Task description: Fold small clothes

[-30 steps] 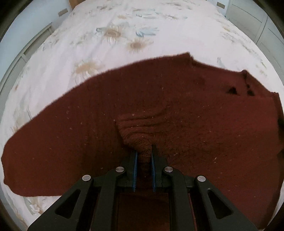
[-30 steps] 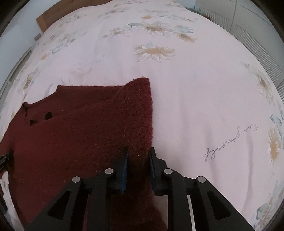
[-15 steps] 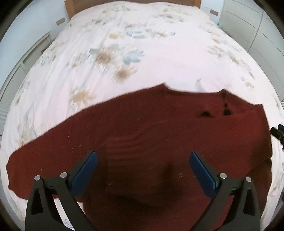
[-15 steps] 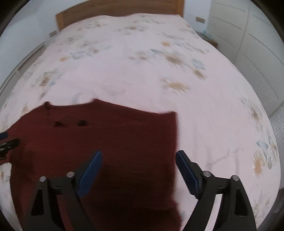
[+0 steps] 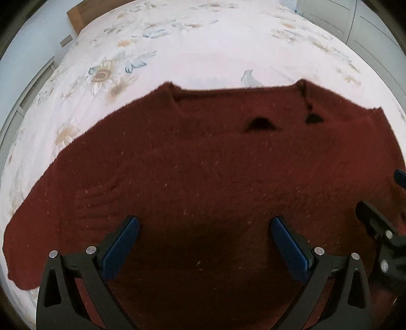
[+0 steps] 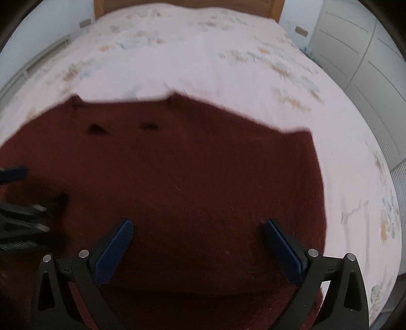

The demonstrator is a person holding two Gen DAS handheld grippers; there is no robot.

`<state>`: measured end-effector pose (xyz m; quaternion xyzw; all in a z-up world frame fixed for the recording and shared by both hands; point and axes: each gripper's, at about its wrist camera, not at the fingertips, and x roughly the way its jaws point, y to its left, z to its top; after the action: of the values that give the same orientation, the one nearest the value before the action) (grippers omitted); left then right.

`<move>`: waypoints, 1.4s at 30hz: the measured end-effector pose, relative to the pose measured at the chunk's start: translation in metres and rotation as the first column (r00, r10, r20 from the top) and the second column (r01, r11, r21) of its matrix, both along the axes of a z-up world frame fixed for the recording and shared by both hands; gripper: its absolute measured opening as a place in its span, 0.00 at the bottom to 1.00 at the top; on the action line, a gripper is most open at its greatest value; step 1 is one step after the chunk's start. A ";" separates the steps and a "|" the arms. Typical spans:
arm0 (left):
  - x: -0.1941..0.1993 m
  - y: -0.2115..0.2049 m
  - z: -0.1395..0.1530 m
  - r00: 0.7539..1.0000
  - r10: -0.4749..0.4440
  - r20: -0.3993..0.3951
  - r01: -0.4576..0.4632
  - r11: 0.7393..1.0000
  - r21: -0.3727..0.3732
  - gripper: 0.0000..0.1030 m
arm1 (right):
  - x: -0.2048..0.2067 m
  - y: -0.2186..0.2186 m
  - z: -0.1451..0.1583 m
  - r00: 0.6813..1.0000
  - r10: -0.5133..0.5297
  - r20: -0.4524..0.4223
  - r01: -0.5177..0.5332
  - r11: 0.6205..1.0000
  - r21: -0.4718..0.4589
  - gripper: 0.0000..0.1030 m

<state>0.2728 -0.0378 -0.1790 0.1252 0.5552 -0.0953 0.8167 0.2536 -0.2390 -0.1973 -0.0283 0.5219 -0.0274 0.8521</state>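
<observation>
A dark red knitted sweater (image 5: 203, 165) lies flat on the bed, neckline at the far side, one sleeve stretched out to the left; it also shows in the right wrist view (image 6: 190, 182). My left gripper (image 5: 205, 228) is open and empty, hovering above the sweater's near part. My right gripper (image 6: 198, 228) is open and empty above the sweater's right half. The right gripper shows at the right edge of the left wrist view (image 5: 380, 228); the left gripper shows blurred at the left edge of the right wrist view (image 6: 22, 210).
The bed has a white floral cover (image 5: 203, 45) (image 6: 203, 50) that extends beyond the sweater. A wooden headboard (image 6: 187, 5) stands at the far end. White wardrobe doors (image 6: 355, 45) stand to the right of the bed.
Both grippers were shut on folds of the sweater one second ago. They have let go, opened wide and pulled back. The sweater now lies flat.
</observation>
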 end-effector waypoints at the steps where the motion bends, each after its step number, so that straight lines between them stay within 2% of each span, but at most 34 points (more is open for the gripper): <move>1: 0.000 0.006 -0.001 1.000 0.002 0.002 -0.002 1.000 0.000 0.99 | -0.001 -0.006 -0.003 1.000 -0.009 0.001 0.009 1.000 0.015 1.00; 7: -0.003 0.051 -0.006 0.999 0.037 -0.008 -0.038 0.999 -0.029 0.99 | -0.011 -0.037 -0.003 0.999 -0.041 0.014 0.041 0.999 0.021 1.00; 10: -0.005 0.070 -0.006 0.998 0.061 -0.014 -0.061 0.997 -0.052 0.99 | -0.014 -0.046 -0.004 0.999 -0.044 0.016 0.043 0.997 0.056 1.00; 20: -0.013 0.076 -0.009 0.996 0.091 0.005 -0.091 0.994 -0.067 0.99 | -0.024 -0.038 -0.017 0.999 -0.021 0.049 0.019 0.999 0.046 1.00; 25: -0.012 0.071 -0.008 0.995 0.101 0.008 -0.100 0.992 -0.071 0.99 | -0.042 -0.032 0.004 0.999 -0.013 0.042 0.011 0.998 0.059 1.00; 28: -0.020 0.071 -0.001 0.996 0.084 -0.013 -0.085 0.991 -0.103 0.99 | -0.063 -0.028 0.019 0.999 -0.005 0.054 0.001 0.998 0.070 1.00; 31: -0.026 0.081 0.008 0.997 0.075 -0.024 -0.077 0.991 -0.107 0.99 | -0.081 -0.029 0.031 0.998 -0.010 0.064 0.005 0.997 0.077 1.00; 34: -0.033 0.101 0.025 0.993 0.116 -0.021 -0.117 0.982 -0.148 0.99 | -0.096 -0.030 0.042 0.997 -0.013 0.079 0.008 0.998 0.060 1.00; 38: -0.039 0.151 0.054 0.967 0.256 -0.009 -0.253 0.948 -0.192 0.99 | -0.100 -0.028 0.051 0.996 -0.034 0.081 0.031 0.999 0.034 1.00; 40: -0.045 0.186 0.067 0.941 0.337 0.018 -0.327 0.922 -0.206 0.99 | -0.103 -0.031 0.054 0.995 -0.058 0.082 0.054 0.997 0.047 1.00; 42: -0.053 0.225 0.077 0.902 0.431 0.039 -0.417 0.889 -0.189 0.99 | -0.106 -0.036 0.058 0.994 -0.076 0.082 0.072 0.996 0.056 1.00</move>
<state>0.2201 0.1873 -0.1021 -0.0680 0.5254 0.0416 0.8471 0.1477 -0.2751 -0.1394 0.0146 0.4869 -0.0463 0.8721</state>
